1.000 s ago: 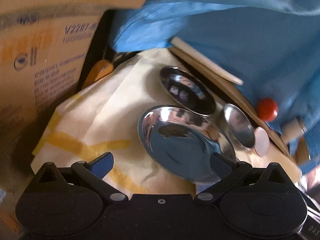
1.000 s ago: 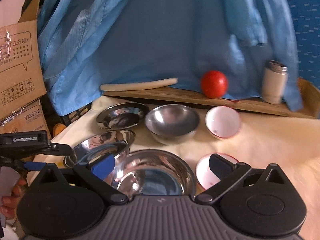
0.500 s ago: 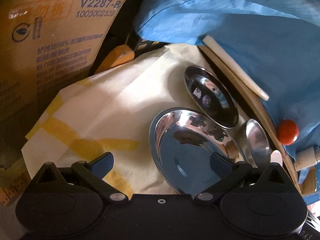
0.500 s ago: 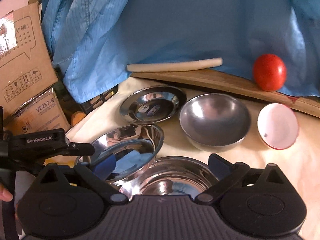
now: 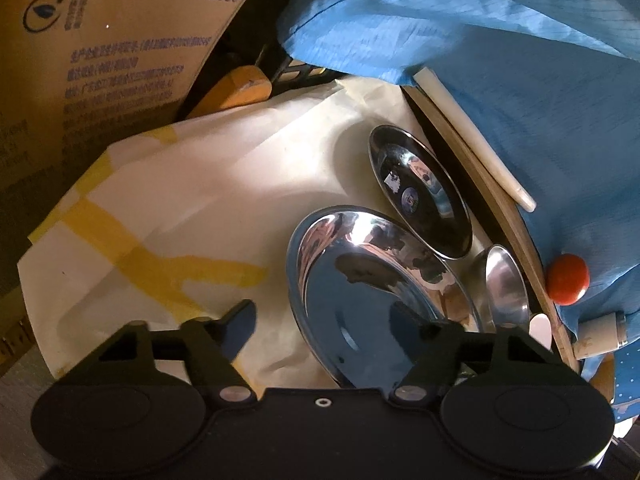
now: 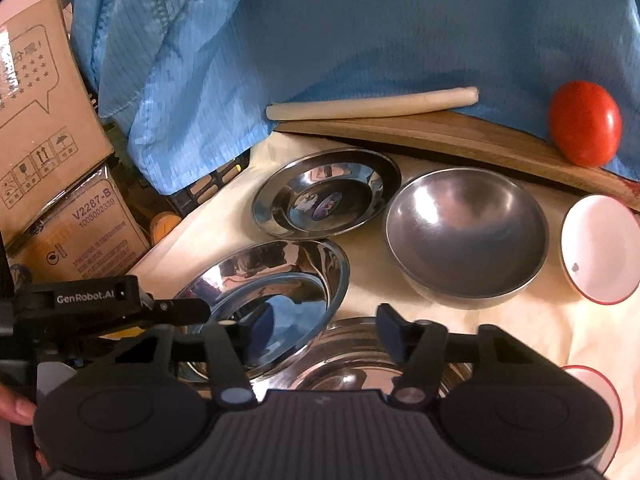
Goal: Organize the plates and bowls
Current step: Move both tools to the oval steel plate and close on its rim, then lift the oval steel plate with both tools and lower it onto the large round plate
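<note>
A shiny steel plate [image 5: 372, 292] lies on the cream cloth. Its left rim sits between the fingers of my left gripper [image 5: 322, 322], whose jaws are closing without touching it. The same plate [image 6: 276, 280] shows in the right wrist view, where my right gripper [image 6: 325, 326] is also closing. Its left finger hangs over the plate's right side and its right finger over a steel bowl [image 6: 360, 352] below; neither pad presses on anything. Behind lie a second steel plate [image 6: 326, 196], a matte steel bowl [image 6: 466, 236] and a red-rimmed white bowl [image 6: 600, 248].
A wooden board [image 6: 440, 136] at the back carries a rolling pin [image 6: 372, 104] and a tomato [image 6: 584, 122] under hanging blue fabric [image 6: 360, 20]. Cardboard boxes [image 5: 120, 40] stand to the left. A red-rimmed white dish [image 6: 600, 392] lies at the lower right. A hand [image 6: 16, 408] holds the left gripper.
Both pairs of jaws have narrowed. The right gripper has moved down and left, from over the front bowl towards the near steel plate. The left gripper has rolled and edged closer to that plate.
</note>
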Action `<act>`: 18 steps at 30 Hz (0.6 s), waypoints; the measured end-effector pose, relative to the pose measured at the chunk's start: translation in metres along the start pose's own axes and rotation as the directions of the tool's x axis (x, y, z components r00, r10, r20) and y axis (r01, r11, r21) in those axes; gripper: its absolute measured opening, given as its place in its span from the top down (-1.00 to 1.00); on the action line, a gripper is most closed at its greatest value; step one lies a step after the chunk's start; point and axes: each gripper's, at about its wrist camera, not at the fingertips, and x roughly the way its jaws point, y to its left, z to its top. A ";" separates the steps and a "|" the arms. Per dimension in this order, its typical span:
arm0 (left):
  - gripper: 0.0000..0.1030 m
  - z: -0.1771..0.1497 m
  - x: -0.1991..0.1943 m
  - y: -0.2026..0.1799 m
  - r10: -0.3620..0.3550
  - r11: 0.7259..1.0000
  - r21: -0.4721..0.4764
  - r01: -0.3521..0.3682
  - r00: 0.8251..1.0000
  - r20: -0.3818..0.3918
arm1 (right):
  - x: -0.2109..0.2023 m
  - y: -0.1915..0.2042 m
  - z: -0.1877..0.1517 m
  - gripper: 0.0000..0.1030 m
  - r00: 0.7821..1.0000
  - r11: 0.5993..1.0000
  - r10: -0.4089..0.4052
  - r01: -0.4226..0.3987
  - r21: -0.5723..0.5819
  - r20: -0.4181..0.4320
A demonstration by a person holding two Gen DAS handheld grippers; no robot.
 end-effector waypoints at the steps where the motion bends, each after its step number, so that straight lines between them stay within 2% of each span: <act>1: -0.24 0.000 0.000 0.000 -0.001 1.000 -0.001 0.001 1.000 0.000 | 0.001 0.000 0.000 -0.05 1.000 1.000 0.001 -0.001 0.001 -0.001; 5: 0.12 0.000 0.001 0.000 -0.007 1.000 -0.003 0.007 1.000 -0.002 | 0.002 0.000 0.000 0.18 1.000 1.000 0.011 -0.011 0.004 -0.005; 10: 0.37 0.000 0.000 0.001 -0.019 1.000 -0.009 0.019 1.000 0.004 | 0.004 0.001 0.001 0.47 1.000 1.000 0.018 -0.017 0.017 -0.014; 16: 0.67 0.000 -0.002 0.010 -0.029 0.998 -0.051 0.029 1.000 0.005 | 0.004 0.002 0.000 0.51 1.000 1.000 0.011 -0.011 0.029 -0.010; 18: 0.69 0.000 -0.002 0.012 -0.027 0.998 -0.048 0.027 1.000 0.004 | 0.003 0.003 -0.001 0.51 1.000 0.999 0.008 -0.008 0.032 -0.008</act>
